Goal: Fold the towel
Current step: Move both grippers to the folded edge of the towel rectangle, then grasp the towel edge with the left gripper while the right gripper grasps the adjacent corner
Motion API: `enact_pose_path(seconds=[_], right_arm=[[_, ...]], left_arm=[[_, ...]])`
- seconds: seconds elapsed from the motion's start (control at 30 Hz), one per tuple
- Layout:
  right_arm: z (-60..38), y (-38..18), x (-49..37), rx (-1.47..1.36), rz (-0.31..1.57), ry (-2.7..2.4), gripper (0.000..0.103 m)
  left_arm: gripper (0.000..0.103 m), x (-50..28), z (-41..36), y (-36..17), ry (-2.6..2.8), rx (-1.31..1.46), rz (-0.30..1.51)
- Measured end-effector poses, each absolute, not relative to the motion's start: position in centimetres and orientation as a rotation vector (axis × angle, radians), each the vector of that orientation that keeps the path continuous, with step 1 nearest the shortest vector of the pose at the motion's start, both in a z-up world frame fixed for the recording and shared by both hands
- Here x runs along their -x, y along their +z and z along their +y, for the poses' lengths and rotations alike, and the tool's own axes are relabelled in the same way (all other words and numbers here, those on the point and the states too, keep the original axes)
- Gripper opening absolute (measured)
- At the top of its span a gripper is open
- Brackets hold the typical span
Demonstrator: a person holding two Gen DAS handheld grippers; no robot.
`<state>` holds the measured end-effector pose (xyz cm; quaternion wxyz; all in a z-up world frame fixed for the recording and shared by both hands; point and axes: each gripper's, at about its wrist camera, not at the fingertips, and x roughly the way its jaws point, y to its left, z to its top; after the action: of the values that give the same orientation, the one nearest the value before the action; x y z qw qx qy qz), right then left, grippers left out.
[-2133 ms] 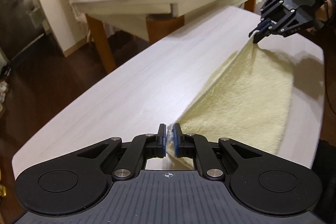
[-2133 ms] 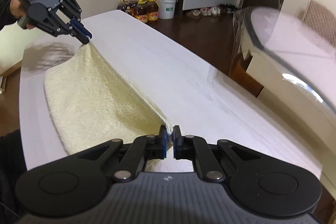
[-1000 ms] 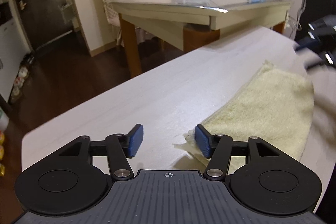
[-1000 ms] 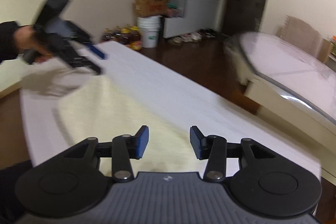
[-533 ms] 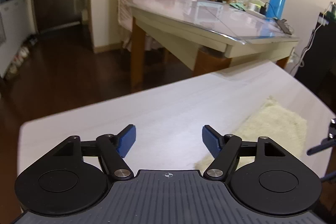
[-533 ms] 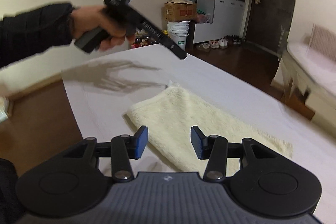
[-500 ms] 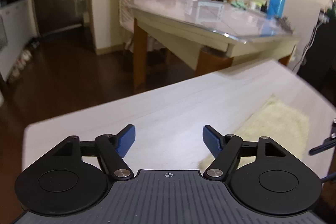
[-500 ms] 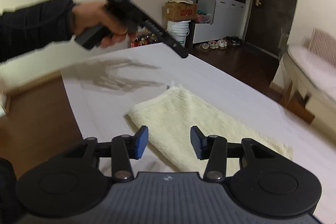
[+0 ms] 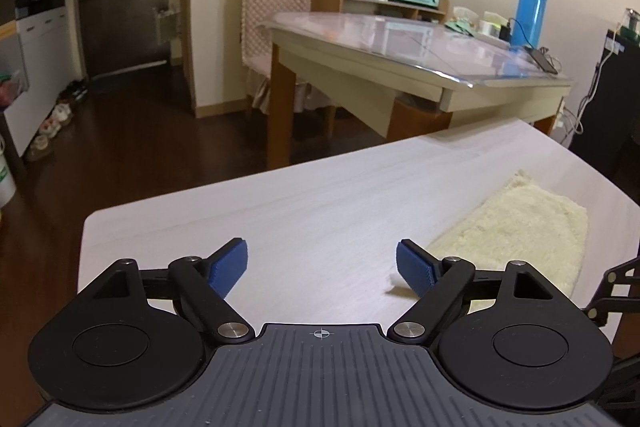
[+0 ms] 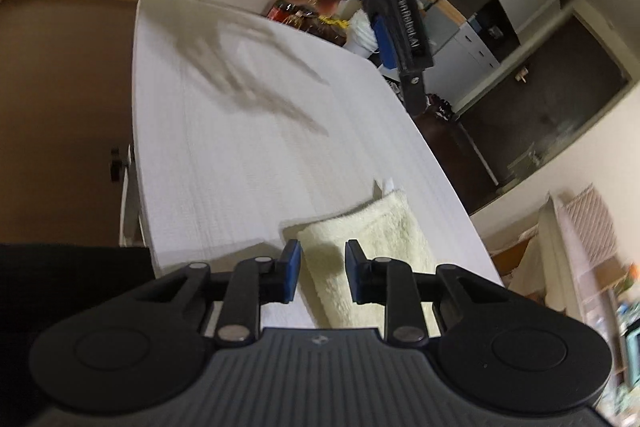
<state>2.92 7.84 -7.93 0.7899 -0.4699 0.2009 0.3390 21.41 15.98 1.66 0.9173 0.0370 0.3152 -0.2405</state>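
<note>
1. Jaws on my left gripper [image 9: 322, 265] spread wide, nothing between them, above the white table [image 9: 280, 211].
2. My right gripper [image 10: 321, 271] is parted too, holding nothing, hovering over the towel's near end.
3. Towel [image 10: 366, 247] lies folded flat on the table, ahead and right of the left gripper.
4. Glass-topped dining table [image 9: 400, 47] beyond.
</note>
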Motion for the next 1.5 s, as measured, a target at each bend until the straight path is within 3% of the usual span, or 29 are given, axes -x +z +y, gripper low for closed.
enact_pose_path(seconds=[0.1,0.17,0.2,0.5,0.63,0.77,0.87,0.93,1.27,1.5], right_arm=[[8.3,-8.8,-3.2,1.054,0.417,0.71,0.024],[8.3,-8.8,-3.6,1.03,0.413,0.712,0.009],[8.1,-8.7,-3.9,1.007,0.415,0.716,0.008],[1.7,-2.3,-8.7,0.505,0.572,0.842,0.008],[-1.2,-0.4,-10.0,0.375,0.607,0.856,0.008],[-2.4,0.9,-10.1,0.316,0.619,0.871,0.008],[-2.9,1.0,-10.0,0.301,0.63,0.876,0.008],[-3.4,1.0,-10.0,0.292,0.638,0.878,0.008],[-7.8,0.6,-6.2,0.145,0.673,1.043,0.008],[-15.6,0.0,-9.5,-0.195,0.633,0.922,0.008]], left_arm=[[0.089,-21.0,16.5,1.6,-0.502,-0.073,0.635],[0.089,-20.3,16.3,1.6,-0.525,-0.112,0.614],[0.089,-20.0,16.2,1.6,-0.538,-0.138,0.603],[0.089,-14.3,10.4,-0.1,-0.812,-0.708,0.349],[0.072,-13.9,7.6,-1.3,-0.925,-0.85,0.329],[0.069,-13.8,5.6,-2.0,-1.011,-0.925,0.309],[0.053,-13.5,4.6,-2.6,-1.066,-0.981,0.309],[0.01,-13.3,4.3,-2.8,-1.101,-1.005,0.348],[0.009,-8.8,2.6,1.0,-1.225,-1.175,0.469],[0.009,-14.2,-2.7,4.6,-1.204,-1.137,0.545]])
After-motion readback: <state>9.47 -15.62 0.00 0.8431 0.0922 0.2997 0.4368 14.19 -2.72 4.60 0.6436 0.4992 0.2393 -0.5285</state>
